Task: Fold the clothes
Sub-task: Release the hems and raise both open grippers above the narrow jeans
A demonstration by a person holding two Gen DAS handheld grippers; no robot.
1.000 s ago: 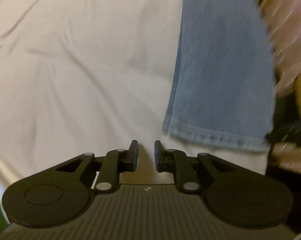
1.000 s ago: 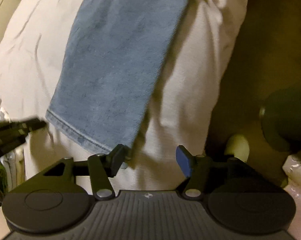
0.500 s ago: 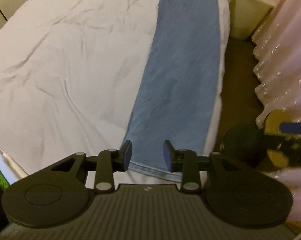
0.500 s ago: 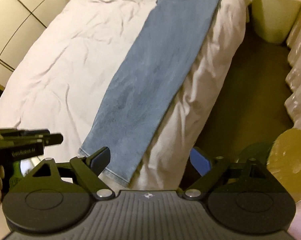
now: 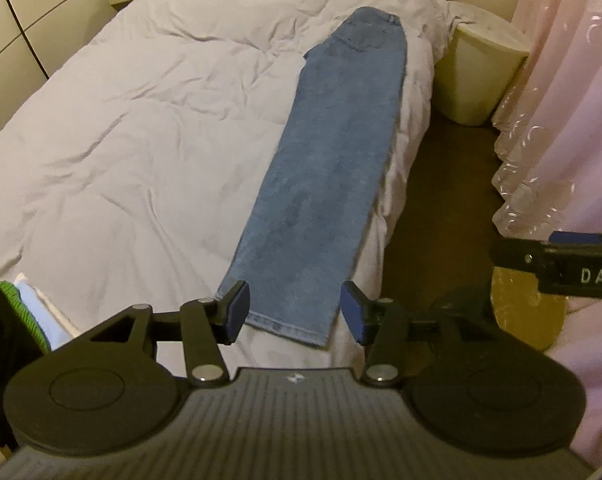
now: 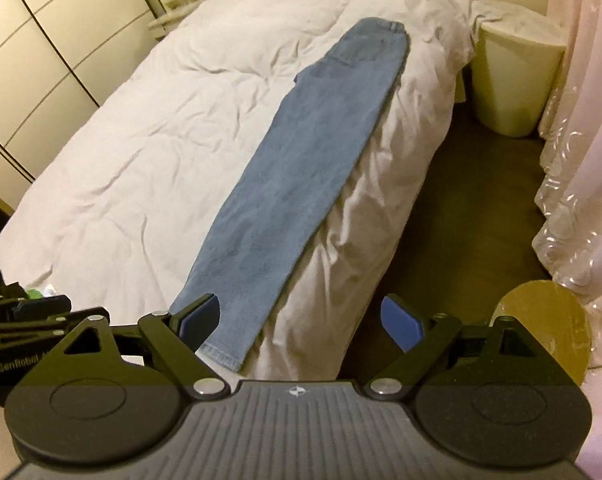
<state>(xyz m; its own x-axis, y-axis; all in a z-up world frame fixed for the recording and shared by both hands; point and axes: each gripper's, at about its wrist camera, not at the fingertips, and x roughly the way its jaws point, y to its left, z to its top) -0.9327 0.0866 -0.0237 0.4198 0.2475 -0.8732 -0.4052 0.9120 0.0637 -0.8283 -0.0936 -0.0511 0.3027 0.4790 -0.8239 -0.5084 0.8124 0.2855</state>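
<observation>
Jeans (image 5: 333,168) hug the bed's (image 5: 141,140) right edge, so with both our left gripper (image 5: 293,312) and right gripper (image 6: 301,320) spread and empty, we risk dragging them floorward.

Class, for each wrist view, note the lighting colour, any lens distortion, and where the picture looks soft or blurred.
Left wrist view: warm yellowish light, fisheye bending with dark corners, long blue denim jeans slightly soft, open left claw sharp. Right wrist view: same warm cast, curved cream wardrobe panels, soft rumpled white duvet, glints on pink curtain.

Faded blue denim jeans (image 5: 333,168) are lying matt on a wrinkled white cotton duvet (image 5: 149,128); at the right, a glossy pink curtain (image 5: 561,120) is gleaming.
</observation>
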